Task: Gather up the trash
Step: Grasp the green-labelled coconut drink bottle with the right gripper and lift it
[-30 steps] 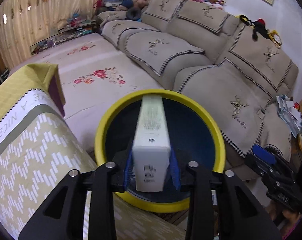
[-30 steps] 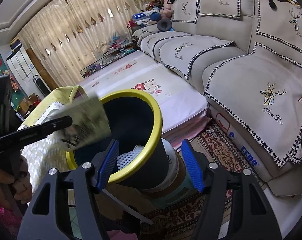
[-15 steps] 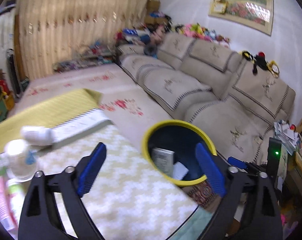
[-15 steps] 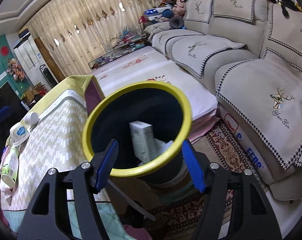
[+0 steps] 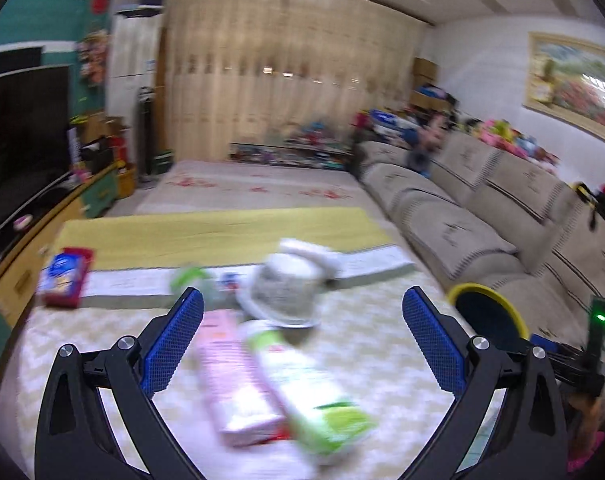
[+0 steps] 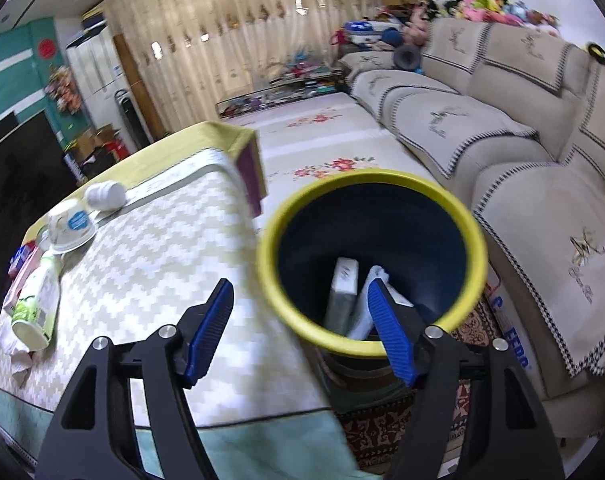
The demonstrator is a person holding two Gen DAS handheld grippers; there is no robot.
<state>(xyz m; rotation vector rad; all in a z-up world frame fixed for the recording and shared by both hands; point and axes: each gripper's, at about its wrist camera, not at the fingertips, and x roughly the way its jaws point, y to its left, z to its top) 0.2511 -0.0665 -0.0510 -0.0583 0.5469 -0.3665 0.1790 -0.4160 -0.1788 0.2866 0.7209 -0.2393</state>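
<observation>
The left tongs (image 5: pixel 300 342) hang released and empty over the bench (image 5: pixel 366 344), aimed at a blurred cluster of trash near its middle: a pink carton (image 5: pixel 234 392) lying flat, a green-and-white bottle (image 5: pixel 310 388) touching it on one side, and a white paper cup (image 5: pixel 284 294) just beyond. The wide spread suits a grab across the carton or bottle, probably the next pick.

The right tongs (image 6: pixel 300 330) are also released and hold nothing, poised above the yellow-rimmed bin (image 6: pixel 298 324), which stands on the floor against the bench's sofa-side edge, close enough for short drops. Inside it a white box (image 6: pixel 344 292) leans upright beside a crumpled white scrap (image 6: pixel 376 274). A red packet (image 5: pixel 66 276) lies near the bench's far corner on the television side.
</observation>
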